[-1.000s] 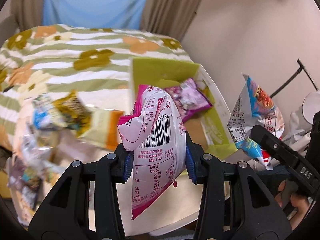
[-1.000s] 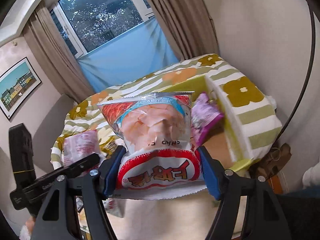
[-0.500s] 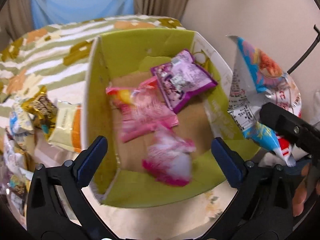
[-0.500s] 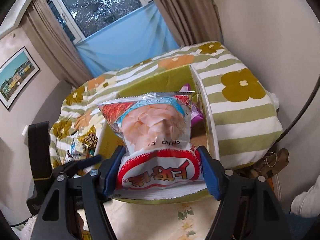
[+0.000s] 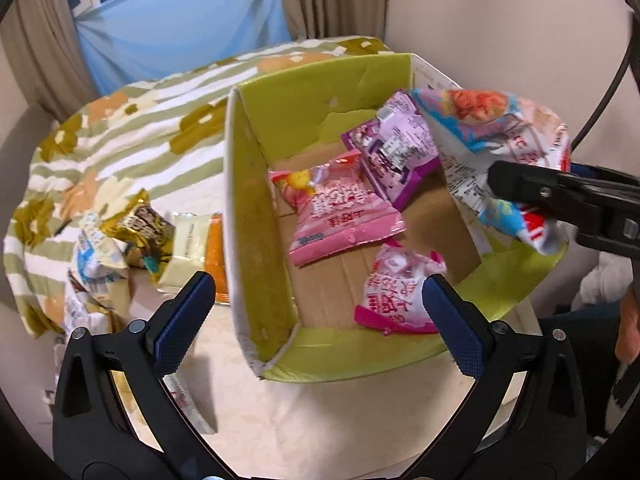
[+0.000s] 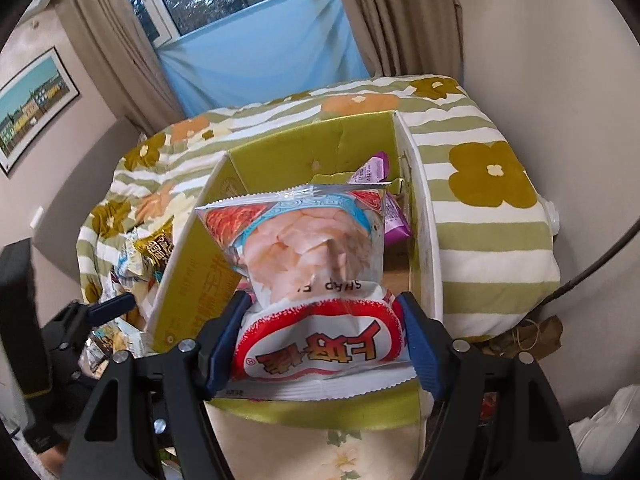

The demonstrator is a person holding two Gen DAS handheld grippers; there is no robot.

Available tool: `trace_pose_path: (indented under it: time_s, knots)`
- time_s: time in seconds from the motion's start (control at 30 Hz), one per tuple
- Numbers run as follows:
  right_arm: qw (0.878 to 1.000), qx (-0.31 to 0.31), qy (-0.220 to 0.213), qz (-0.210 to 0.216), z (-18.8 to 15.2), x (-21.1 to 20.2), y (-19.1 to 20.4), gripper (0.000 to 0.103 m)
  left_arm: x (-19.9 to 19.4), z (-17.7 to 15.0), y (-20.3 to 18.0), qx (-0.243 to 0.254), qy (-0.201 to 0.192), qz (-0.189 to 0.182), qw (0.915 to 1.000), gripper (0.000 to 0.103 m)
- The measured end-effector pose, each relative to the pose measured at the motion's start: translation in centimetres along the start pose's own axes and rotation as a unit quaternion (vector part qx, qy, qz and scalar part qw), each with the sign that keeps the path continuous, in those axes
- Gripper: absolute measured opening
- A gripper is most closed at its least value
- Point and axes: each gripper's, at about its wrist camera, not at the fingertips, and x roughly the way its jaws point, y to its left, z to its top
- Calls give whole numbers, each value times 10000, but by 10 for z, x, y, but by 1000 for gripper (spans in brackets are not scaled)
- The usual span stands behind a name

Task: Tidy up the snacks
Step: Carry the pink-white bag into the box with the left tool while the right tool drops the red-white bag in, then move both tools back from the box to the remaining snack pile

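A green cardboard box (image 5: 256, 240) stands open on the bed; it also shows in the right wrist view (image 6: 192, 272). Inside lie a pink snack bag (image 5: 340, 216), a purple bag (image 5: 396, 152) and a crumpled pink-and-white bag (image 5: 396, 296). My left gripper (image 5: 316, 320) is open and empty, just in front of the box's near wall. My right gripper (image 6: 324, 340) is shut on a shrimp chip bag (image 6: 308, 256) and holds it above the box's right side; the bag also shows in the left wrist view (image 5: 496, 148).
Several loose snack packs (image 5: 136, 236) lie on the bed left of the box. The striped flowered bedspread (image 6: 488, 216) fills the area around it. A wall is close on the right, curtains and a window behind.
My left gripper opened and let the pink-and-white bag fall into the box, then pulled back and left. My right gripper carried the shrimp chip bag over the box.
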Motion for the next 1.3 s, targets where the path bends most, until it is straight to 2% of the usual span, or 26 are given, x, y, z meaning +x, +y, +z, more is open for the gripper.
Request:
trace_pose_path:
  time_s: [0.13, 0.17, 0.2, 0.3, 0.43, 0.57, 0.7, 0.87, 1.07, 1.13, 1.3]
  knots:
    - [9999, -8, 133, 18, 3, 15, -2, 73, 0, 2, 1, 4, 41, 59, 10000, 102]
    - [9998, 1, 173, 15, 3, 18, -3, 78, 0, 2, 1, 12, 37, 74, 10000, 102]
    - [9998, 34, 219, -5, 2, 21, -5, 89, 0, 2, 2, 24, 34, 107, 9999, 102]
    - [9998, 120, 175, -5, -4, 19, -9, 98, -1, -1, 3, 76, 18, 238, 9997, 102]
    - [9999, 99, 73, 41, -13, 13, -9, 98, -3, -5, 2, 129, -41, 400, 9991, 102]
    - [9999, -41, 122, -11, -14, 12, -4, 98, -10, -8, 3, 73, -58, 346, 9994, 102]
    - [9998, 37, 172, 14, -11, 4, -6, 98, -25, -8, 11, -107, -112, 96, 9998, 102]
    - [10000, -75, -22, 57, -6, -17, -1, 98, -50, -8, 26, -324, -253, 98, 9991, 102]
    - [9988, -356, -306, 98, -1, -46, 28, 98, -86, -20, 58, -557, -445, 298, 9970, 102]
    - [9983, -462, -353, 49, -1, -50, 41, 98, -96, -28, 74, -663, -492, 354, 9960, 102]
    - [9972, -563, -411, 262, -6, -52, 83, 98, -114, -54, 124, -905, -499, 420, 9938, 102]
